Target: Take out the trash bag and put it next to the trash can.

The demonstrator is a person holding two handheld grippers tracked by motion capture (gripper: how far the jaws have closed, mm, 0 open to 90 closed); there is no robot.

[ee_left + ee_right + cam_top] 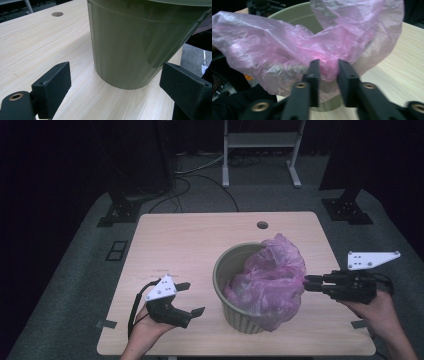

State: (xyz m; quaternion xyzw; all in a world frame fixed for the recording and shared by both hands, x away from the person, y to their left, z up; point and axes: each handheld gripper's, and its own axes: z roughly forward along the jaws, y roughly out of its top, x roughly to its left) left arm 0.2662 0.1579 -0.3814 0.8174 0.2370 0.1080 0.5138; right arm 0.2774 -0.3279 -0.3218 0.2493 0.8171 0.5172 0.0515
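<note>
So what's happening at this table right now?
A person is fitting a pink plastic bag into a green bin on the wooden table. The right gripper has bag film bunched between its jaws at the bin's right side. The left gripper rests open beside the bin, holding nothing.

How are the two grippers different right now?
The left gripper has its jaws spread wide with nothing between them; the right gripper has its jaws close together around a fold of the pink bag. The left sits low beside the bin; the right is up at the rim. Both are black, each held in a hand.
</note>
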